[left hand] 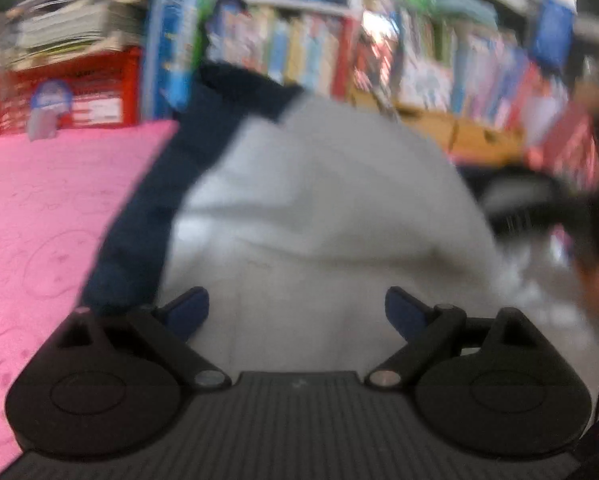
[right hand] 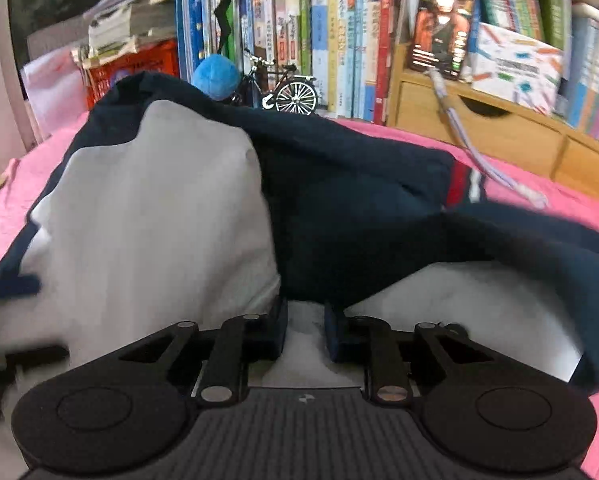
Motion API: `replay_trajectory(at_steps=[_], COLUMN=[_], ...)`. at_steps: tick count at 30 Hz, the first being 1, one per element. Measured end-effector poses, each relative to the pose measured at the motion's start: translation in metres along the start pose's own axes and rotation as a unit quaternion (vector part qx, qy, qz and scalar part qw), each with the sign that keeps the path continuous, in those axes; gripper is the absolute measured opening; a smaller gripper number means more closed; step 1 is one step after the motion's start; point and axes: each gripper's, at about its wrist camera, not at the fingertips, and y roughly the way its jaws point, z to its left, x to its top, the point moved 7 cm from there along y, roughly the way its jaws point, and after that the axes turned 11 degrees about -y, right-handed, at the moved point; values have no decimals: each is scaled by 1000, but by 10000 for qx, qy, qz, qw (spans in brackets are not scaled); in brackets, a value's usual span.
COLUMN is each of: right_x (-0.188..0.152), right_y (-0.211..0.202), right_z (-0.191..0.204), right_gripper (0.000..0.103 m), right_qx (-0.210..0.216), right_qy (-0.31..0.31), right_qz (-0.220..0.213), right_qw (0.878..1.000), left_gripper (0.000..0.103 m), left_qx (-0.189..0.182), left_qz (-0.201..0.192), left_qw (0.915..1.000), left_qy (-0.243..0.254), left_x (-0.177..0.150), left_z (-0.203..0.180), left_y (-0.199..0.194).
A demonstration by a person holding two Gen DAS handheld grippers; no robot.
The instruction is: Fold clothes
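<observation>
— Two views, so left wrist first. What do the fingers show?

— The left gripper (left hand: 297, 312) has its fingers (left hand: 189, 310) wide apart, nothing between them. They hover over the white panel of the garment (left hand: 323, 208), which fills the middle of the frame. Its navy sleeve (left hand: 159, 200) runs along the left edge of the white, lying on the pink surface (left hand: 39, 220). The picture is blurred, so I cannot tell whether the finger tips touch the cloth.

— And behind it?

— A row of books (left hand: 419, 56) across the top, a red crate (left hand: 67, 96) at upper left. A dark, smeared shape at the right edge is too blurred to name.

— Right wrist now.

— The right gripper (right hand: 305, 330) has its fingers (right hand: 277, 328) drawn close, with a narrow strip of white cloth in the gap. I'd say they are pinching a fold of the garment (right hand: 151, 220), though whether the pads truly press I cannot tell. Navy fabric is heaped from centre to right, a red and white cuff (right hand: 463, 188) at the right. A small model bicycle (right hand: 287, 88) and a blue ball (right hand: 215, 76) stand by the books at top centre.

— What could go wrong?

— If the right pinch is shallow, the cloth may slip out as it is pulled across. With the left fingers holding nothing, the garment could drag in a lump and crease rather than fold. A wide sweep toward the top of the frame might knock over the bicycle.
</observation>
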Motion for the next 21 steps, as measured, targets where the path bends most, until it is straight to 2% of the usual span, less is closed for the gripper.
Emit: replay_trajectory(at_steps=[3, 6, 8, 11, 13, 15, 17, 19, 21], right_x=[-13, -21, -25, -27, -28, -31, -38, -42, -41], right_y=[-17, -26, -30, -31, -32, -37, -44, -55, -67], right_z=[11, 33, 46, 53, 55, 52, 45, 36, 27], right_gripper=[23, 25, 25, 25, 25, 25, 26, 33, 50], right_qx=[-313, -656, -834, -846, -771, -608, -405, -248, -155], right_qy=[-271, -874, -1218, -1246, -1217, -1152, -1019, -835, -685], right_qz=[-231, -275, -279, -266, -226, -203, -206, -211, -281], right_qw=[9989, 9936, 9886, 9882, 9893, 9913, 9938, 9960, 9971], left_gripper=[97, 103, 103, 103, 103, 98, 98, 99, 99], left_qx=[-342, -519, -513, -459, -287, -87, 110, 216, 185], left_qz=[-483, -858, -1020, -1092, -786, -312, 107, 361, 490], left_qw=[9982, 9940, 9899, 9840, 9835, 9833, 9827, 9818, 9823], left_qy=[-115, 446, 843, 1329, 1603, 1793, 1847, 1853, 1800], left_x=[27, 61, 82, 106, 100, 81, 58, 34, 18], left_z=[-10, -40, -63, -99, -116, -115, -100, -79, -64], left_y=[-33, -45, -31, 6, 41, 71, 89, 92, 89])
